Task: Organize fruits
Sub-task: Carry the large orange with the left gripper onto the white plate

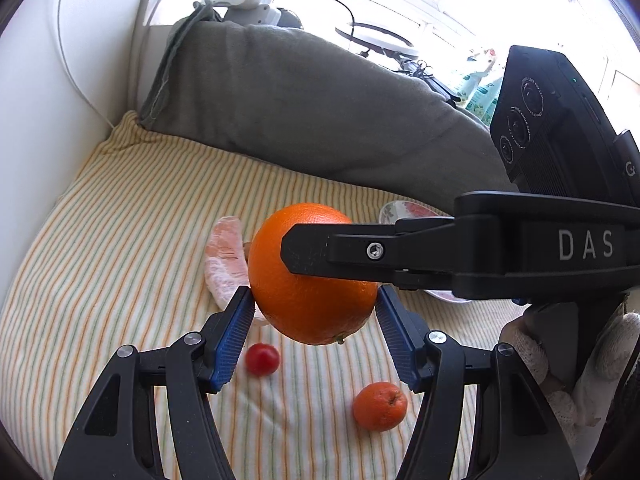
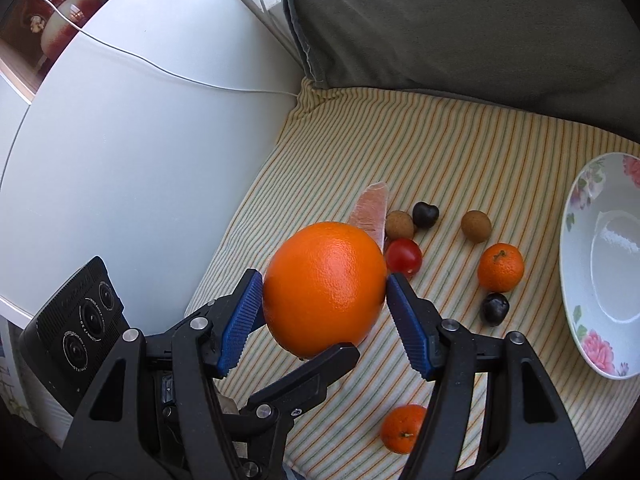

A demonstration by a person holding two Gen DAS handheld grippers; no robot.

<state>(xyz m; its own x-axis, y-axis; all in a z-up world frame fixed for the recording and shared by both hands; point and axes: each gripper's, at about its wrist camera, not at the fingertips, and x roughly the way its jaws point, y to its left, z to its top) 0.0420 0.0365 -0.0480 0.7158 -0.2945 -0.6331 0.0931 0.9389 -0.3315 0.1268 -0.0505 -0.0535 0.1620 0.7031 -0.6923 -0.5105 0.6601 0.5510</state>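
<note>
— Striped cloth (image 2: 460, 152) is covering the whole seat, and a grey pillow (image 2: 460, 20) is leaning along the back of it. To the side, a white surface (image 2: 140, 140) is curving away with a thin cable lying across it.

— What is sitting on the cloth?

— A flowered plate (image 2: 568, 240) is lying at the right edge with nothing in it. Every fruit is resting outside it.

— And the big orange (image 1: 316, 316)?

— It is hanging in the air above the cloth, well left of the plate. The left gripper (image 1: 314, 300) is spreading its jaws wide, and both blue pads are pressing on the fruit's sides. The right gripper (image 2: 324, 288) is clamping it too, jaws just as wide, crossing the other pair.

— So both are holding it?

— Both are touching it, as far as I am seeing.

— Smaller things?

— One mandarin (image 2: 500, 267) is lying near the plate, and a second mandarin (image 2: 402, 428) is sitting under the right gripper. A pink citrus segment (image 2: 372, 210) is lying beyond the orange. Beside it a cherry tomato (image 2: 404, 256) is touching a brown round fruit (image 2: 399, 225). A second brown fruit (image 2: 476, 226) is lying apart. One dark fruit (image 2: 425, 214) is sitting beside the first brown one, and another dark fruit (image 2: 495, 309) is resting just below the first mandarin.
</note>
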